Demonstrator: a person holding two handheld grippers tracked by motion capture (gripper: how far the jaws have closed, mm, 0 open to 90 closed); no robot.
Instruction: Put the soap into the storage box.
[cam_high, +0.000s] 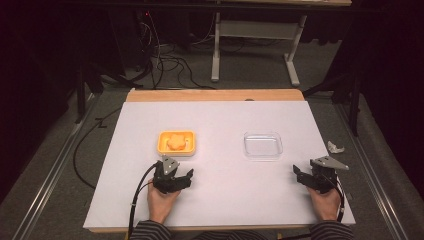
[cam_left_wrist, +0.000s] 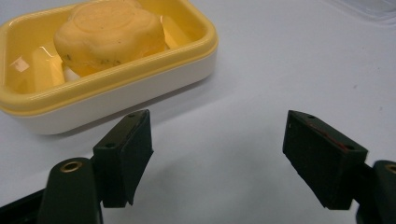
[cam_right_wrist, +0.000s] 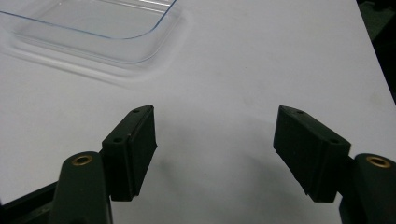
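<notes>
At the near edge of the white surface (cam_high: 220, 200), a person holds a gripper in each hand. The left gripper (cam_high: 176, 176) hovers with its jaws spread and nothing between them; the right gripper (cam_high: 309, 176), well apart at the near right, is likewise wide and empty.

Just beyond the left gripper sits a yellow soap dish (cam_left_wrist: 140, 79) with a white base. Inside it lies a flower-shaped bar of soap (cam_left_wrist: 109, 35) — pale orange, resting on the dish's ribs, a few dark specks on its side.

The soap looks light and firm, but likely slick — it could squirt out under hard pressure. Its scalloped sides, standing above the dish rim, seem the best place to grip, jaws across the narrower width. The dish itself looks like light plastic that might slide if nudged.

Farther right, ahead of the right gripper, stands an empty clear plastic tray (cam_high: 263, 145). Off the surface, at the right, lies a small crumpled white scrap (cam_high: 335, 147).
</notes>
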